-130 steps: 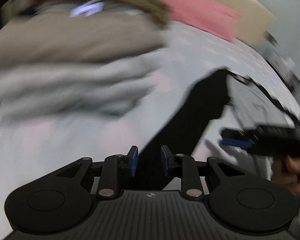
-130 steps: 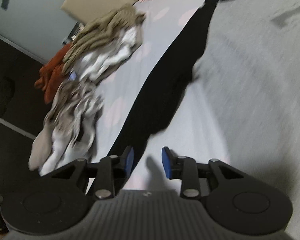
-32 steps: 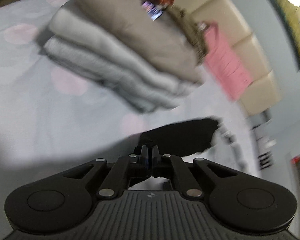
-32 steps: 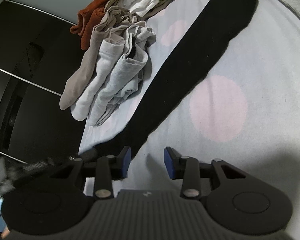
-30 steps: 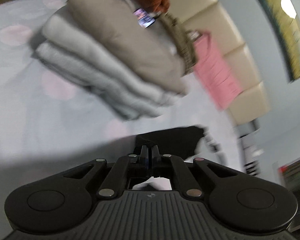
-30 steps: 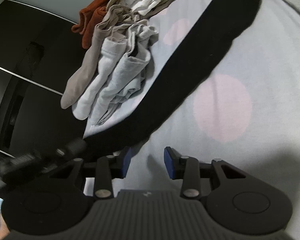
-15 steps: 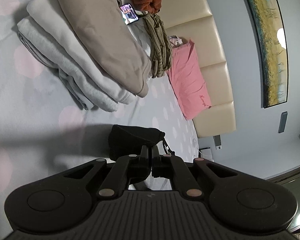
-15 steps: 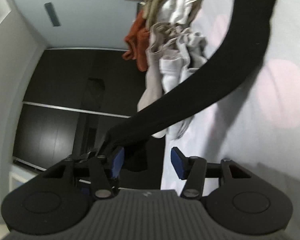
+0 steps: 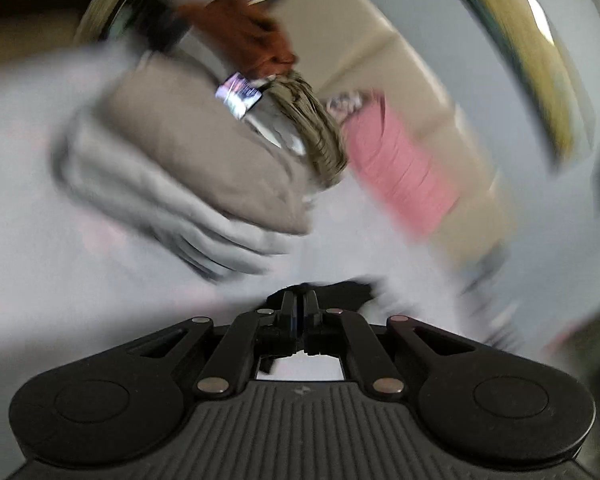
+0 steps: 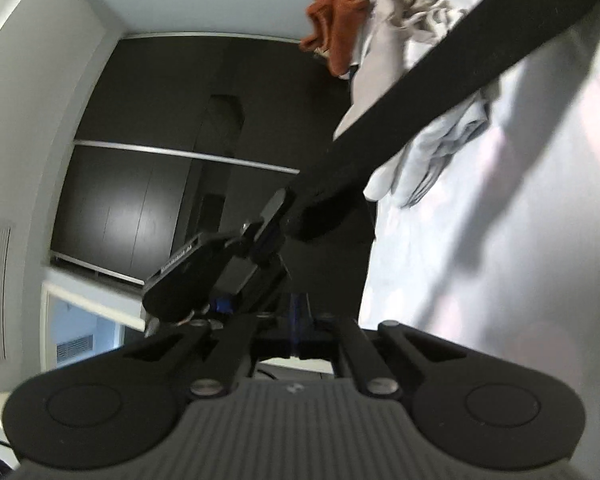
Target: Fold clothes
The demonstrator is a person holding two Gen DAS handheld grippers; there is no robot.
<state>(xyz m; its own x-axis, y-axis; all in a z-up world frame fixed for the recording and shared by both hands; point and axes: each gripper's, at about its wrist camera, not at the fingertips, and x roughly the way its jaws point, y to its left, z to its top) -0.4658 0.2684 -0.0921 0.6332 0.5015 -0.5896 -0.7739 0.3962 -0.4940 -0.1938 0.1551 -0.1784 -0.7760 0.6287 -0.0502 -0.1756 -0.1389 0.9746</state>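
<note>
Left fingers: we are seeing the left gripper [image 9: 300, 306] with its jaws pressed together, and dark cloth is bunching right at the tips — we are reading that as a pinch on the black garment [image 9: 340, 289].
Right fingers: the right gripper [image 10: 299, 312] is showing its jaws drawn together too; black fabric is lying around the tips, though we cannot tell whether any is caught between them.
Other gripper in shot: in the right wrist view the left gripper [image 10: 274, 216] is clamping one end of the black garment [image 10: 440, 76], just beyond our right tips.
Garment position: it is running as a long dark band from that clamp up and away, lifted off the bed sheet [image 10: 520, 200].
Handling: we are judging it light, soft and limp — it is sagging between supports, so it will likely droop and twist unless both ends are kept under tension.
Where to hold: near the end or hem, at the corners, seems the surest place.
Beyond: a folded stack [image 9: 188, 168] is sitting on the bed, with a loose clothes pile [image 10: 412, 32] and a pink pillow [image 9: 396, 168] further off; the left view is heavily blurred.
</note>
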